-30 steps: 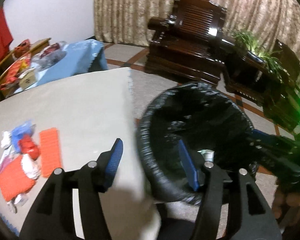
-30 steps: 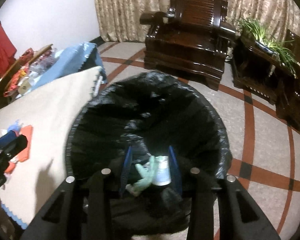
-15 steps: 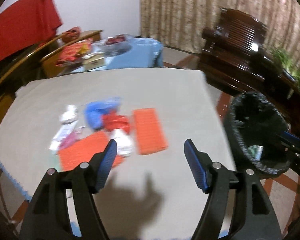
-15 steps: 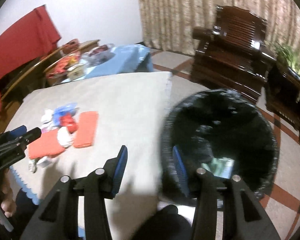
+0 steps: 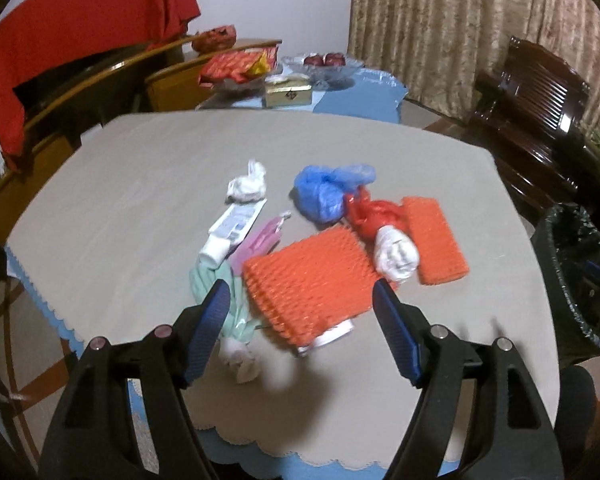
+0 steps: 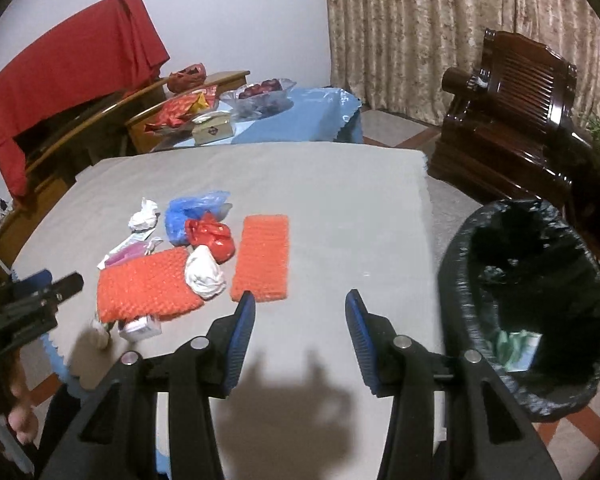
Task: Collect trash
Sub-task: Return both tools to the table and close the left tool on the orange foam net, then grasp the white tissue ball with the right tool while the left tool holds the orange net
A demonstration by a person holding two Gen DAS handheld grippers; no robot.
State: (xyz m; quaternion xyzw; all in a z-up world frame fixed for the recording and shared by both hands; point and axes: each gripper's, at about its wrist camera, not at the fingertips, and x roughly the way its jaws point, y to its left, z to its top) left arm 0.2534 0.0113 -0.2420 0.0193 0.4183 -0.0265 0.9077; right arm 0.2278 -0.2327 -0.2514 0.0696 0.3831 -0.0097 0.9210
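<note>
Trash lies heaped on the grey table (image 5: pixel 140 184): a large orange foam net (image 5: pixel 308 276), a small orange foam net (image 5: pixel 434 240), a blue bag (image 5: pixel 324 192), a red bag (image 5: pixel 370 212), white crumpled paper (image 5: pixel 396 256), a white tube (image 5: pixel 232 230) and a green wrapper (image 5: pixel 208 284). My left gripper (image 5: pixel 300 286) hovers over the large net, its jaws opening and gripping nothing. My right gripper (image 6: pixel 301 294) stands open and empty over bare table, just right of the small net (image 6: pixel 262 258). The black-lined bin (image 6: pixel 528 300) stands at the table's right with trash (image 6: pixel 516 348) inside.
Behind stands a blue-clothed table (image 6: pixel 300 124) with a glass fruit bowl (image 6: pixel 260 94), a small box (image 6: pixel 214 130) and snack packs. Wooden chairs draped with red cloth (image 6: pixel 68 76) line the left. A dark wooden armchair (image 6: pixel 512 120) stands at the right.
Both views have swung left from the bin to the trash heap on the table. Both pairs of jaws stand wider. The green and white trash seen between the right jaws now lies in the bin.
</note>
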